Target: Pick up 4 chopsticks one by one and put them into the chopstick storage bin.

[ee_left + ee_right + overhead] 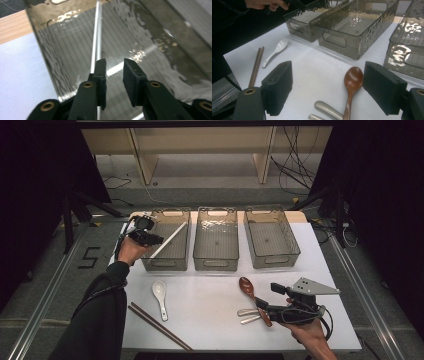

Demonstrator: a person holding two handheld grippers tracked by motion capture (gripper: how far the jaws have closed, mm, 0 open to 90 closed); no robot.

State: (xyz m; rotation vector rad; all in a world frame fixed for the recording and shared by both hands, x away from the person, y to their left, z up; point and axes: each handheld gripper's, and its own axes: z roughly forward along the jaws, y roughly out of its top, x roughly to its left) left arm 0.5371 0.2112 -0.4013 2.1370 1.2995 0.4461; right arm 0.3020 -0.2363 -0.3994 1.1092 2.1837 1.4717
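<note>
Looking along left claw (pixel 113 65): jaws narrowly parted, gripping nothing; white chopsticks (pixel 97 37) beside its left jaw, inside the bin (pixel 50 65)
High view: chopsticks lean on that bin's rim
Right claw (pixel 327 85): wide; brown spoon (pixel 352 82) between the jaws

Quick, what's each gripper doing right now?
Left gripper: open over the left bin, white chopsticks beside one jaw, not gripped.
Right gripper: open above the wooden spoon, holding nothing.
</note>
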